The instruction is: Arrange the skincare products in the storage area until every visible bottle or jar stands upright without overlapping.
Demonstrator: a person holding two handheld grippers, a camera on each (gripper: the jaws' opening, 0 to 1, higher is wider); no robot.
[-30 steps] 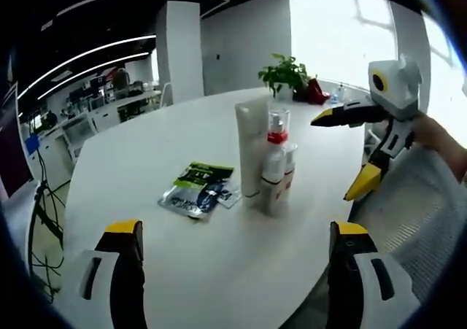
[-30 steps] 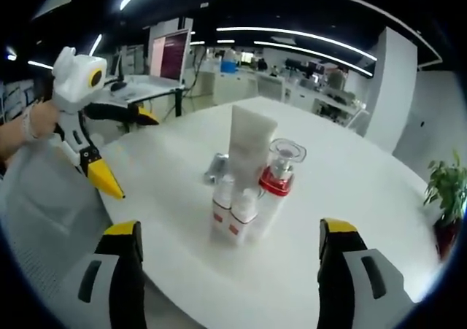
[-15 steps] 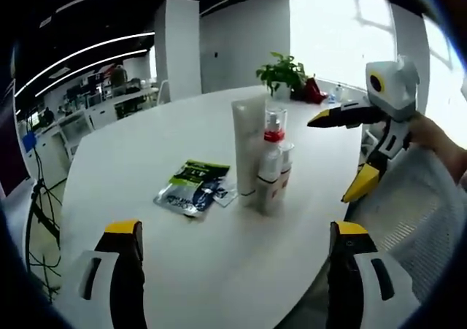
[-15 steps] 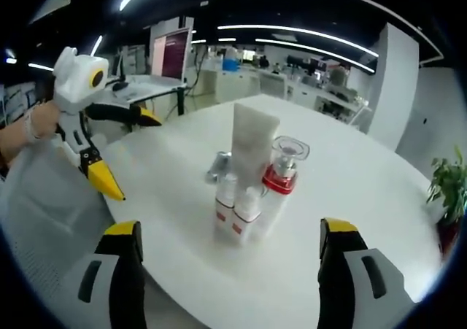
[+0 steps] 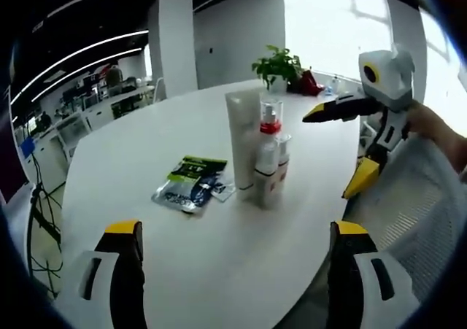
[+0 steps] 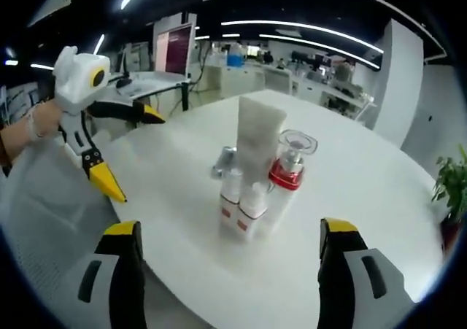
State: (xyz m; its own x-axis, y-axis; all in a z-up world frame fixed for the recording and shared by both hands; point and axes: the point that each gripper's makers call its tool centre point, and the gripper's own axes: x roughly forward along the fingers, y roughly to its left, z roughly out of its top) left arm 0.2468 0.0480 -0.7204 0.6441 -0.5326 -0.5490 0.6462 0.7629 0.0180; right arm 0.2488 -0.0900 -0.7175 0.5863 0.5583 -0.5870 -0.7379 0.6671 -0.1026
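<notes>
Both cameras have drifted slightly; the green sachet [image 5: 188, 184] lies at nine o'clock of the upright bottles [image 5: 269, 161], both grippers' jaws apart.

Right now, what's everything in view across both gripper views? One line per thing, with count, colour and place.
Table: one, white, round-edged, under everything.
Tall tube: one, white, upright at the table's middle.
Pump bottle: one, clear with a red collar, upright beside the tube.
Small bottles: two, white with red labels, upright side by side against the pump bottle.
Sachet: one, green, black and silver, flat on the table beside the tube.
Potted plant: one, green, far edge of the table.
Red object: one, next to the plant; too small to identify.
Left gripper: one, white with yellow-tipped jaws, open, off the table's edge, held by a hand.
Right gripper: same colours, open, at the opposite edge.
</notes>
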